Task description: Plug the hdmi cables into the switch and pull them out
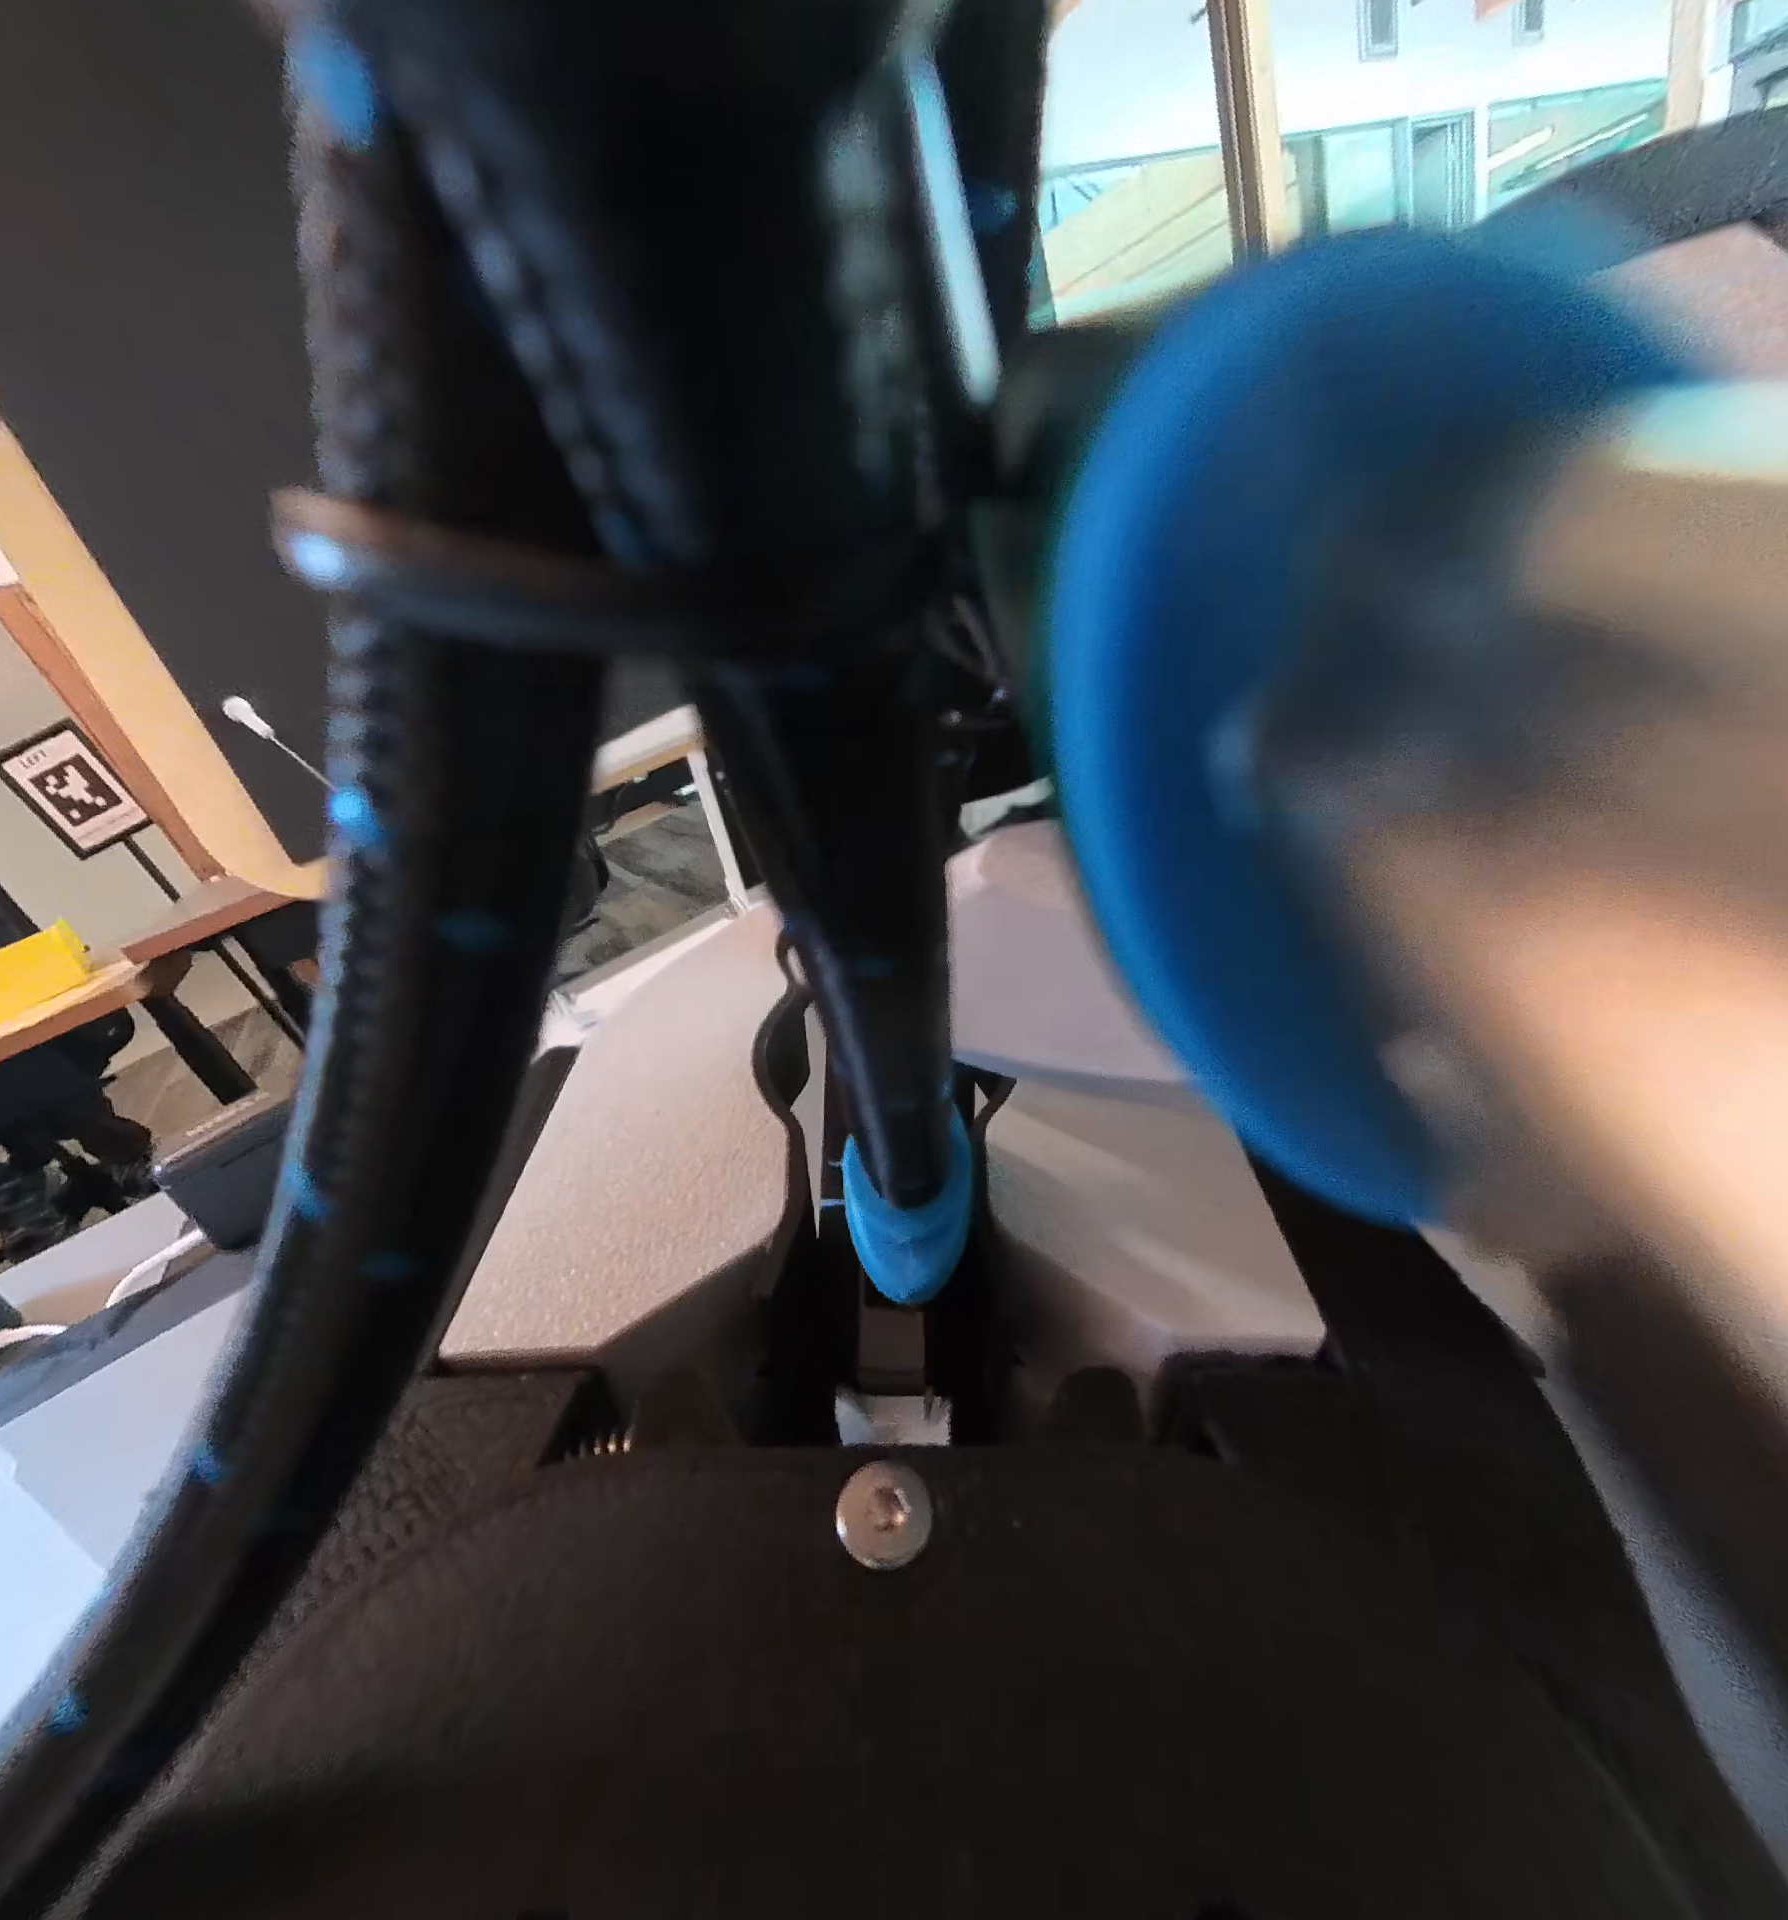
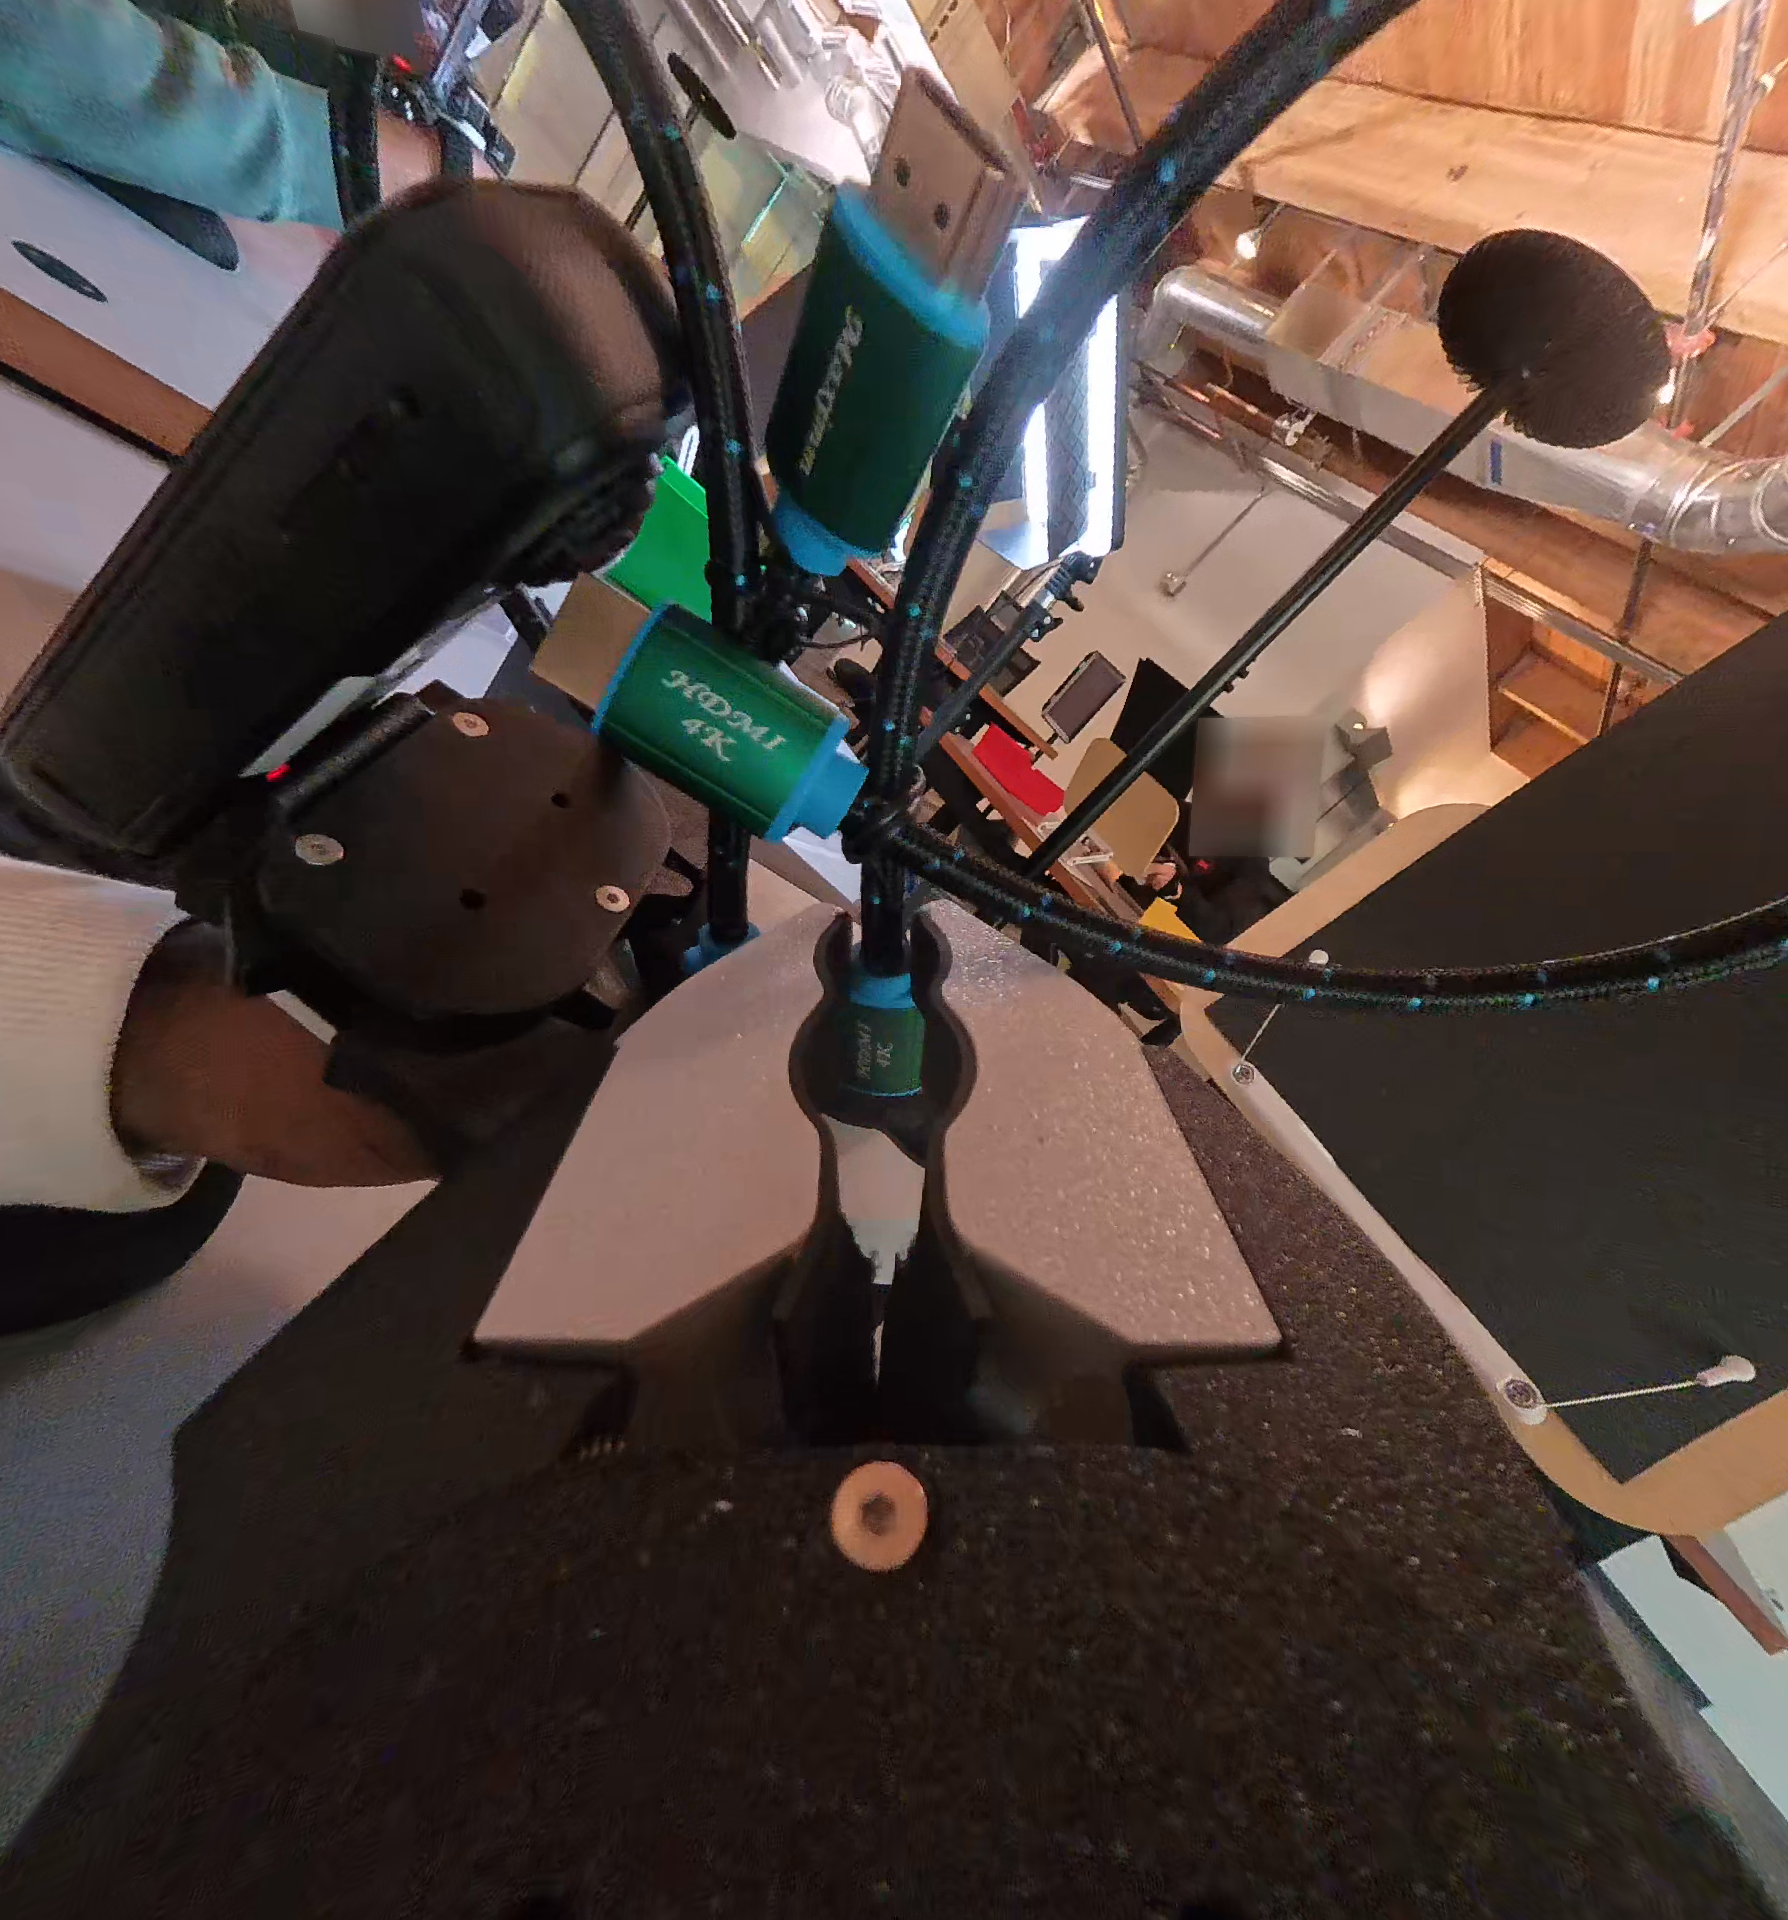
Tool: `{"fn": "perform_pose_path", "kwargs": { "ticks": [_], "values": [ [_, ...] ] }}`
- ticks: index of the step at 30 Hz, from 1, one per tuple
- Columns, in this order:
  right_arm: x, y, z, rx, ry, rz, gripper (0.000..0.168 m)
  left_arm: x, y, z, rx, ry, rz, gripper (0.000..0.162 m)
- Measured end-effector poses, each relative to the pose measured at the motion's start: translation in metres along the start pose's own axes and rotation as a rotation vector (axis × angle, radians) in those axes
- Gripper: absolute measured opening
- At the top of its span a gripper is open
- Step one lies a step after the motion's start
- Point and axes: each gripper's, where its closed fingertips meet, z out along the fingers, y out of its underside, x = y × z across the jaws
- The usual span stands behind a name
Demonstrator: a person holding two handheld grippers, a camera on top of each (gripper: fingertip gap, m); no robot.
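In the right wrist view, a person's hand [image 2: 246, 1091] in a white sleeve at the far left holds the left gripper [image 2: 708, 935], whose black body sits beside a long black padded piece. Its fingers reach toward a braided cable with a blue collar just beside the right gripper's left finger, but from here the grip itself is hidden. The left wrist view shows it closer: the left gripper [image 1: 895, 1226] has its grey fingers [image 1: 661, 1174] drawn near together around the blue collar of a plug [image 1: 905, 1236], with the black braided cable [image 1: 848, 997] rising out of it, so they are clenched on that plug. A second loop of braided cable [image 1: 422, 935] sweeps down the left of that view, and a large blurred blue-ended plug [image 1: 1285, 727] fills the right side. Back in the right wrist view, two loose green plugs hang in mid-air above the fingers: one lies sideways [image 2: 724, 738] near the left gripper's body, the other [image 2: 879, 384] points its metal end upward. Below them the right gripper [image 2: 874, 1049] pinches a small green HDMI plug [image 2: 877, 1049] between its grey fingers [image 2: 1066, 1164], its cable running upward. Further right, another braided cable [image 2: 1389, 977] arcs toward the right edge, over a black board with a pale rim [image 2: 1492, 1143]. The switch cannot be made out in either view.
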Motion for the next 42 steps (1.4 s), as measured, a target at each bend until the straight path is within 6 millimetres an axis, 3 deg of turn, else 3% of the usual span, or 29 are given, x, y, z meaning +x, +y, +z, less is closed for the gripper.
{"fn": "perform_pose_path", "kwargs": {
  "ticks": [5, 15, 22, 27, 32, 35, 38, 40, 42],
  "values": [
    [0.0, -0.003, -0.002, 0.04, -0.013, 0.011, 0.004, 0.005, 0.006, 0.002, -0.046, 0.045, -0.023, 0.022],
    [0.001, -0.002, -0.004, 0.05, -0.047, 0.047, 0.005, 0.006, 0.008, 0.004, -0.064, 0.063, -0.004, 0.028],
    [0.012, -0.001, -0.002, 0.109, -0.114, 0.396, 0.006, 0.0, 0.002, 0.004, 0.008, 0.031, -0.034, 0.031],
    [0.032, 0.002, -0.01, 0.176, -0.135, 0.665, 0.006, -0.001, -0.003, 0.003, 0.061, -0.021, 0.083, 0.036],
    [0.033, 0.017, -0.007, 0.126, -0.156, 0.713, 0.006, -0.002, 0.011, 0.005, -0.041, -0.013, 0.076, 0.03],
    [0.029, 0.031, -0.003, 0.002, -0.102, 0.533, 0.006, 0.0, 0.04, 0.008, -0.236, 0.021, 0.034, 0.031],
    [0.023, 0.028, -0.002, -0.039, -0.056, 0.327, 0.006, 0.002, 0.055, 0.008, -0.325, 0.054, 0.005, 0.029],
    [0.023, 0.024, -0.001, 0.003, -0.075, 0.389, 0.005, 0.003, 0.054, 0.007, -0.33, 0.061, -0.014, 0.03],
    [0.025, 0.029, -0.001, 0.046, -0.116, 0.573, 0.006, 0.003, 0.058, 0.009, -0.348, 0.055, -0.001, 0.03]
  ]
}}
